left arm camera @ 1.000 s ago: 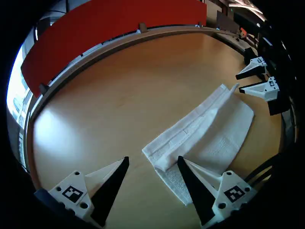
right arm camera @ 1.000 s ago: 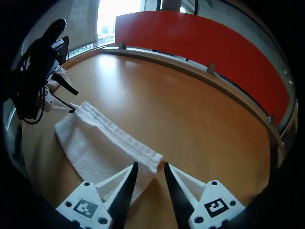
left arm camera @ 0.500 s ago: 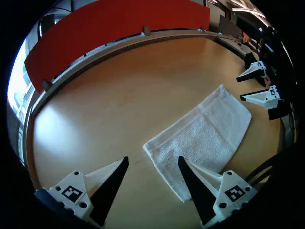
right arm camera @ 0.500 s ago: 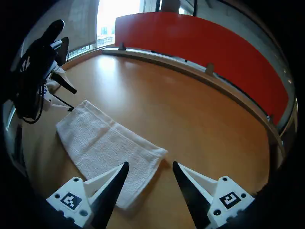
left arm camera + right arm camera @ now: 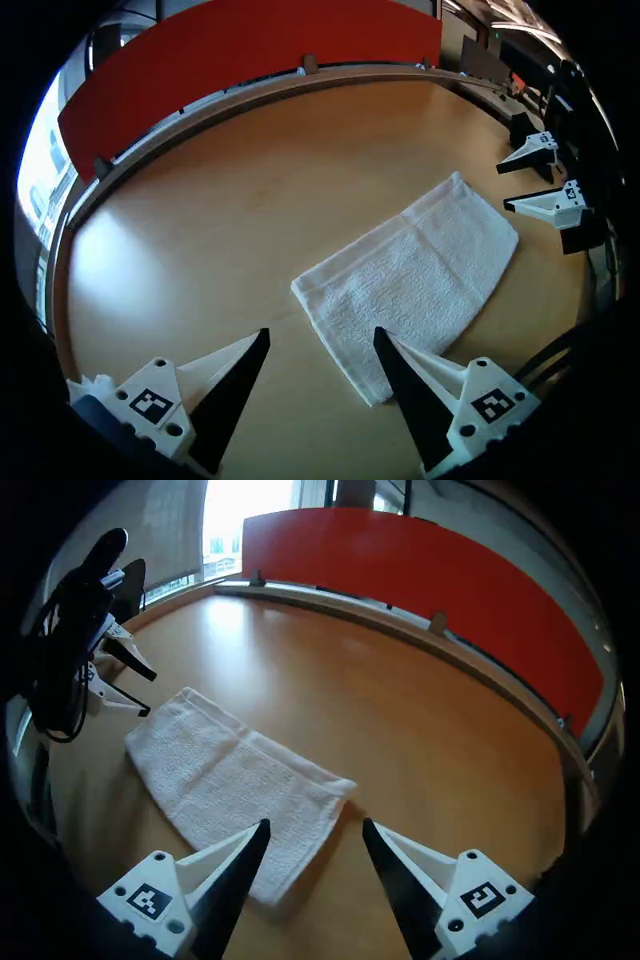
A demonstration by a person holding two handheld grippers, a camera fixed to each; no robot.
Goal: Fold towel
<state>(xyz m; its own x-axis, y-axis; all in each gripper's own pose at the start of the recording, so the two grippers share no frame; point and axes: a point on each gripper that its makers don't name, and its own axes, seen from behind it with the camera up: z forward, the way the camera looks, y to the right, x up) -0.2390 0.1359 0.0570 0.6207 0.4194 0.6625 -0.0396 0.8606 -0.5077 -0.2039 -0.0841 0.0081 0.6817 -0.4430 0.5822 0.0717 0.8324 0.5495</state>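
A white terry towel (image 5: 416, 272) lies folded flat on the wooden table (image 5: 264, 200). In the left gripper view my left gripper (image 5: 320, 336) stands open just short of the towel's near end, its right finger over the towel's corner. The right gripper (image 5: 501, 188) shows far off at the towel's other end, open. In the right gripper view the towel (image 5: 232, 780) lies ahead and to the left, and my right gripper (image 5: 314, 832) is open above its near edge, holding nothing. The left gripper (image 5: 148, 694) shows beyond the towel's far end.
A red panel (image 5: 240, 48) runs along the table's far edge behind a raised rim (image 5: 240, 100). Bright windows (image 5: 240, 516) sit beyond it. Bare wood (image 5: 416, 720) spreads right of the towel. A dark cable hangs by the left gripper's hand (image 5: 60, 672).
Both grippers let go of the towel's folded-over edge, which dropped flat. The right gripper opened wide, and both grippers drew back slightly from the towel.
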